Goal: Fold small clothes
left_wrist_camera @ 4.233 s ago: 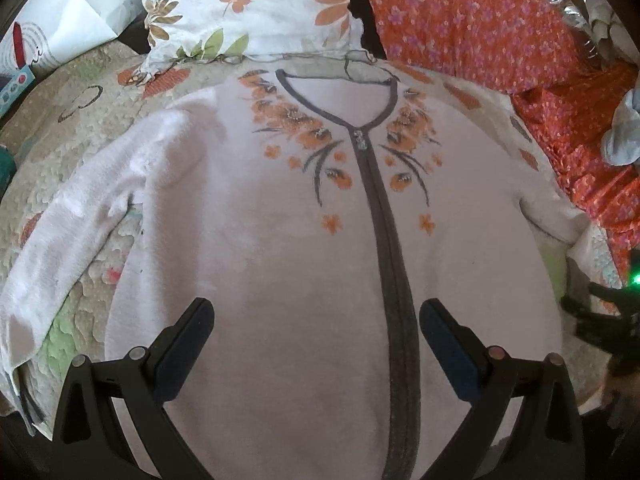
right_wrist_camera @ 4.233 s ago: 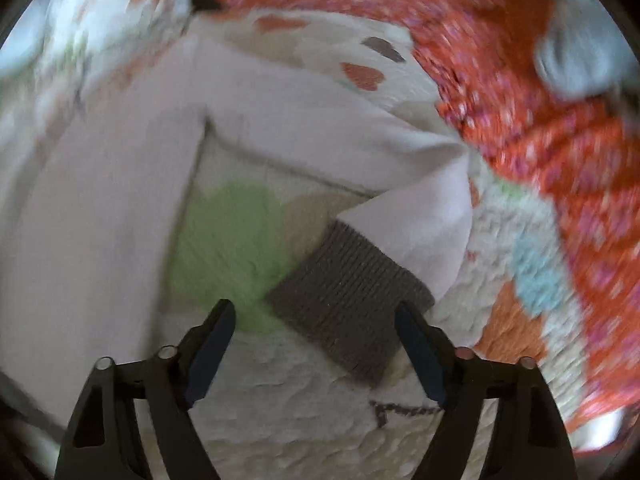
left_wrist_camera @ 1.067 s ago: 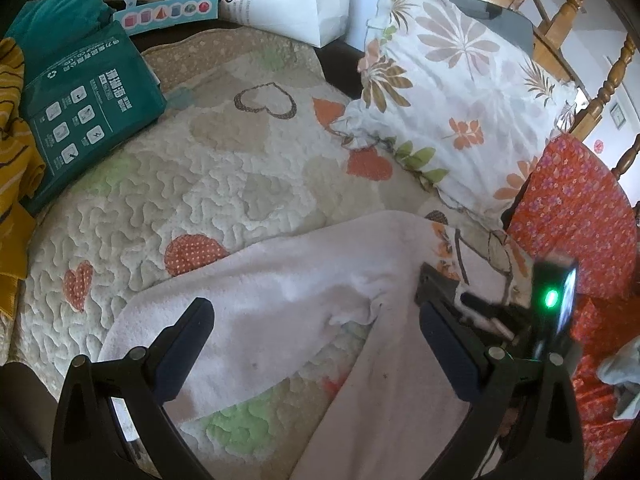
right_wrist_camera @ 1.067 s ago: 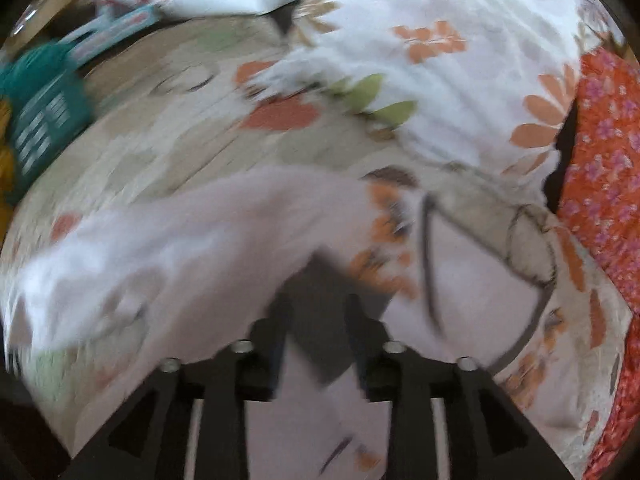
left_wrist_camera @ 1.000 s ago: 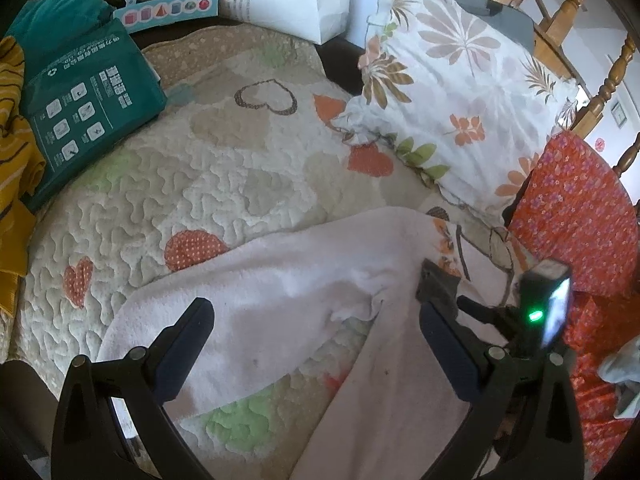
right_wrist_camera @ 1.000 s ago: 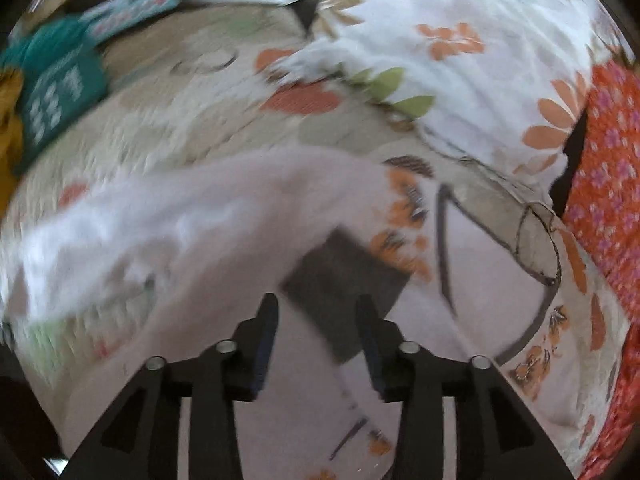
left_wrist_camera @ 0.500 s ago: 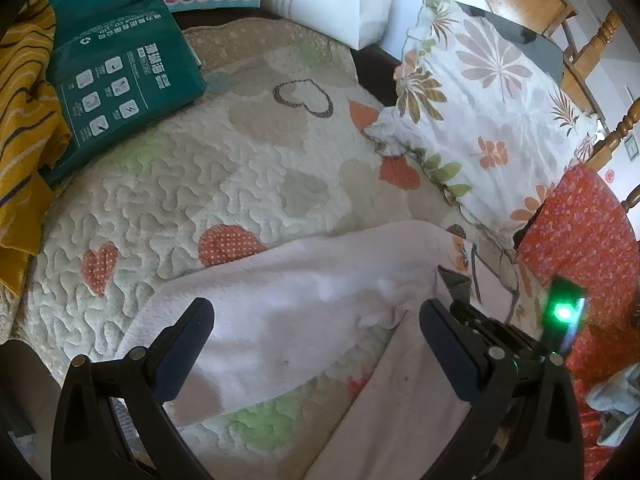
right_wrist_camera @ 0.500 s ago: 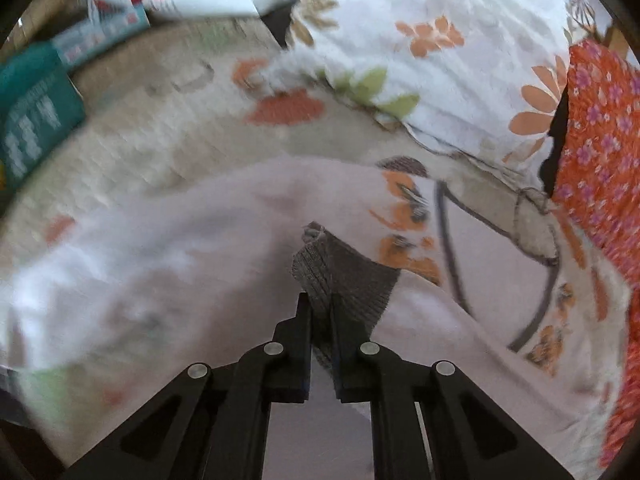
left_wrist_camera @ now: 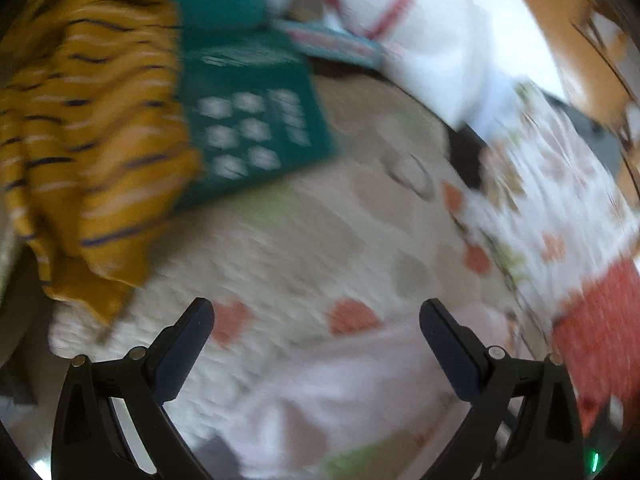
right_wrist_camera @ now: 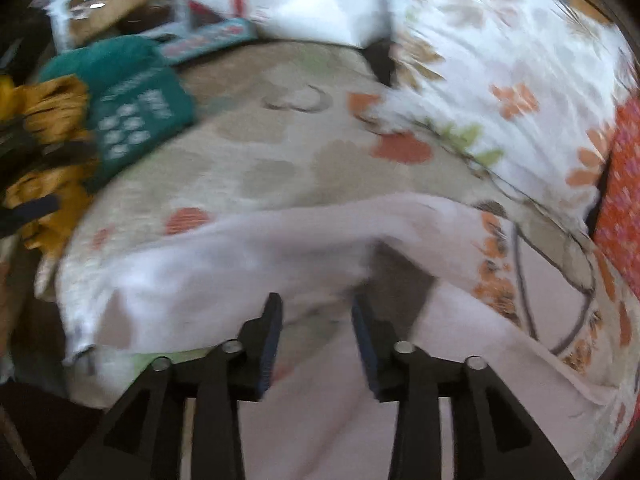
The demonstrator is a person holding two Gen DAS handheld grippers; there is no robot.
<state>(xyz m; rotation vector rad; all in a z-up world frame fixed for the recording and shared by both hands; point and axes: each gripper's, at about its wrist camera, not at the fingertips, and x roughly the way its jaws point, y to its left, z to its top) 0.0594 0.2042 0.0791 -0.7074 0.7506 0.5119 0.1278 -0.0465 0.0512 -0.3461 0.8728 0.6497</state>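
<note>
A pale pink child's zip top (right_wrist_camera: 480, 360) with orange flowers lies on the quilt (right_wrist_camera: 280, 152). Its grey sleeve cuff (right_wrist_camera: 404, 280) rests folded across the chest, just beyond my right gripper (right_wrist_camera: 316, 304), which is open with nothing between the jaws. The other sleeve (right_wrist_camera: 208, 264) stretches out to the left. In the left wrist view, which is blurred, the left gripper (left_wrist_camera: 316, 312) is wide open and empty above the quilt (left_wrist_camera: 300, 248), with the pink sleeve (left_wrist_camera: 340, 392) low in the view.
A mustard striped garment (left_wrist_camera: 88, 128) and a green pack (left_wrist_camera: 248, 128) lie at the left. A floral pillow (right_wrist_camera: 500, 80) and an orange flowered cloth (right_wrist_camera: 624, 192) sit at the right. A white bag (right_wrist_camera: 304, 0) stands at the back.
My right gripper has let go of the grey cuff, opened and drawn back a little. The left gripper has swung left, toward the mustard garment and green pack, staying open.
</note>
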